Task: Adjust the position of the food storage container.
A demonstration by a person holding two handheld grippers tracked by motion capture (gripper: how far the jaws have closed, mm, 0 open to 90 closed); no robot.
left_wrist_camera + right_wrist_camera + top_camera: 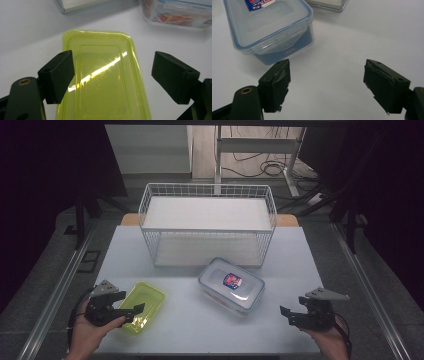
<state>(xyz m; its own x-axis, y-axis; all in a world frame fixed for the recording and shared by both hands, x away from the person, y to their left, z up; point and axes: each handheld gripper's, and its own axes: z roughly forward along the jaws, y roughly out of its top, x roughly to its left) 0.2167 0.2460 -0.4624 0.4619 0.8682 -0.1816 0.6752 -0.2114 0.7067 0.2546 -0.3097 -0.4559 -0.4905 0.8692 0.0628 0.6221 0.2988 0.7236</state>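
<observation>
A translucent yellow-green plastic container (142,306) (105,82) lies at the front left of the table. My left gripper (131,304) (112,62) hovers over its near end, jaws wide apart, one on each side of it, pads not touching it. A clear lidded box (231,285) (267,27) with blue clips and a red-and-blue label sits at the table's centre. My right gripper (292,308) (327,62) is open at the front right, above bare table, with the clear box a little ahead of its left jaw.
A white wire basket (207,227) with a white liner stands at the back middle of the grey table (300,265). Beyond the table are a desk frame and cables on the floor. Metal rails run along both sides.
</observation>
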